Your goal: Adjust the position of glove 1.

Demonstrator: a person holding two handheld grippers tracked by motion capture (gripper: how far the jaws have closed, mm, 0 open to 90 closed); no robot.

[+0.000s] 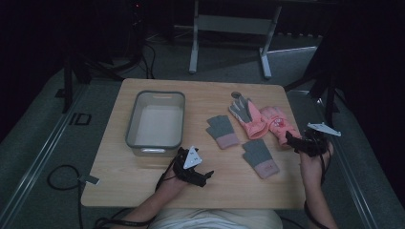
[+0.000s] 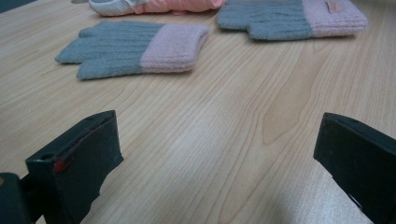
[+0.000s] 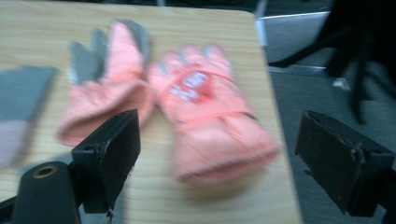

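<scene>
At the near right edge of the desk (image 1: 143, 191), the right gripper (image 1: 305, 142) hangs with jaws wide apart before the pink glove (image 3: 210, 116), and should close squarely over its cuff, while the left gripper (image 1: 193, 169) waits open, the grey bin (image 1: 155, 119) beyond.

Dim high view with dark surroundings and a softly lit wooden table (image 1: 143, 186), while the left gripper view is brighter and sharp on the nearer grey-and-pink knit glove (image 2: 135, 49), and the right gripper view is motion-blurred, smearing the pink padded glove (image 3: 210, 112).
</scene>
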